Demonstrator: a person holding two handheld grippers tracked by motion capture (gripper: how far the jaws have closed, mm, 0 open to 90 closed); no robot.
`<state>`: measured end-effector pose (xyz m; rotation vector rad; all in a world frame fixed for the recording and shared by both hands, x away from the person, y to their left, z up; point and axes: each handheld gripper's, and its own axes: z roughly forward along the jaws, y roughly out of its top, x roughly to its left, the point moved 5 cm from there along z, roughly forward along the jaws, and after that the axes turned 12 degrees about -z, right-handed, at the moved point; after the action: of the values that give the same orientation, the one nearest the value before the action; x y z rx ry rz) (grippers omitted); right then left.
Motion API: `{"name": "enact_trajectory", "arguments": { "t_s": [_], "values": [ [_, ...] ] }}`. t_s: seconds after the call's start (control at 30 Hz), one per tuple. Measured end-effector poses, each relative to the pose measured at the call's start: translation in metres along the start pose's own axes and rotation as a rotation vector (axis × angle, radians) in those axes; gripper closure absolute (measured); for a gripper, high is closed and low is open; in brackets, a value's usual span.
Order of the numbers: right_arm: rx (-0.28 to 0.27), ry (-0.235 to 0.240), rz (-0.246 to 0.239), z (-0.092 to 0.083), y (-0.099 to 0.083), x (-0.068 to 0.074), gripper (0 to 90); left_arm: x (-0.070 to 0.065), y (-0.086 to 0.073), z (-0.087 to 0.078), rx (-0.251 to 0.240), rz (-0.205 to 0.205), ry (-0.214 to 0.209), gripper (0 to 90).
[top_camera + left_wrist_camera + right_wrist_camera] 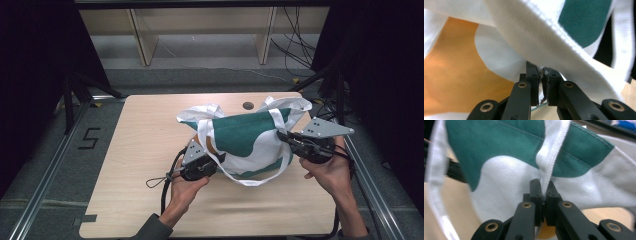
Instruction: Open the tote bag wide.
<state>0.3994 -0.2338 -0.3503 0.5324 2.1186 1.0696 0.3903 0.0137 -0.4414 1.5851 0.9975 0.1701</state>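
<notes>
Both grippers (220, 159) (281, 135) pinched shut on tote bag (245, 137) fabric and strap; risk of slipping free if pulled apart.

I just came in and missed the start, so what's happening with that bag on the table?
A person is working a green, white and orange tote bag on the wooden table with a gripper in each hand. The right gripper is shut on the white strap where it is sewn to the bag. The left gripper has its jaws nearly closed at the fabric near another strap.
</notes>
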Motion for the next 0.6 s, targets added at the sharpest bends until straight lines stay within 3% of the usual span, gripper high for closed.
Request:
{"name": "enact_trajectory", "arguments": {
  "t_s": [0.03,0.07,0.1,0.13,0.17,0.27,0.3,0.33,0.37,0.43,0.47,0.53,0.6],
  "values": [
    [-0.006,-0.009,0.005,0.003,0.001,-0.003,88.2,-0.003,0.000,0.000,0.003,0.022,-0.006,83.8],
    [-0.006,-0.009,0.005,0.003,0.001,-0.003,88.2,-0.005,0.000,0.002,0.002,0.036,0.008,83.8],
    [-0.012,-0.011,0.004,0.004,0.000,-0.005,88.3,-0.005,0.000,0.004,-0.006,0.075,0.027,83.8],
    [-0.015,-0.001,0.008,0.005,0.000,-0.005,88.3,-0.003,0.000,0.007,-0.016,0.081,0.034,83.8],
    [-0.019,-0.003,-0.003,0.003,0.000,-0.003,88.3,0.003,0.002,0.009,-0.015,0.064,0.045,83.8],
    [-0.027,0.011,-0.031,-0.001,0.002,0.004,88.3,0.006,0.002,0.012,-0.020,0.039,0.044,83.9],
    [-0.027,-0.006,-0.097,-0.009,0.003,0.012,88.3,0.005,0.001,0.013,-0.017,0.044,0.050,83.9],
    [-0.027,-0.006,-0.097,-0.009,0.003,0.012,88.3,0.004,0.000,0.014,-0.015,0.071,0.057,83.9],
    [-0.003,-0.003,-0.114,-0.013,0.001,0.017,88.3,0.003,-0.002,0.014,-0.010,0.098,0.069,83.8],
    [0.031,0.022,-0.134,-0.016,-0.008,0.025,88.4,0.000,-0.005,0.016,-0.001,0.086,0.059,83.6],
    [0.073,0.035,-0.131,-0.012,-0.025,0.032,88.4,0.001,-0.006,0.018,-0.008,0.102,0.061,83.6],
    [0.082,0.045,-0.120,-0.007,-0.033,0.033,88.5,0.003,-0.006,0.017,-0.007,0.122,0.084,83.6],
    [0.102,0.077,-0.095,0.003,-0.043,0.034,88.5,0.006,-0.005,0.018,-0.017,0.106,0.085,83.8]
  ]
}}
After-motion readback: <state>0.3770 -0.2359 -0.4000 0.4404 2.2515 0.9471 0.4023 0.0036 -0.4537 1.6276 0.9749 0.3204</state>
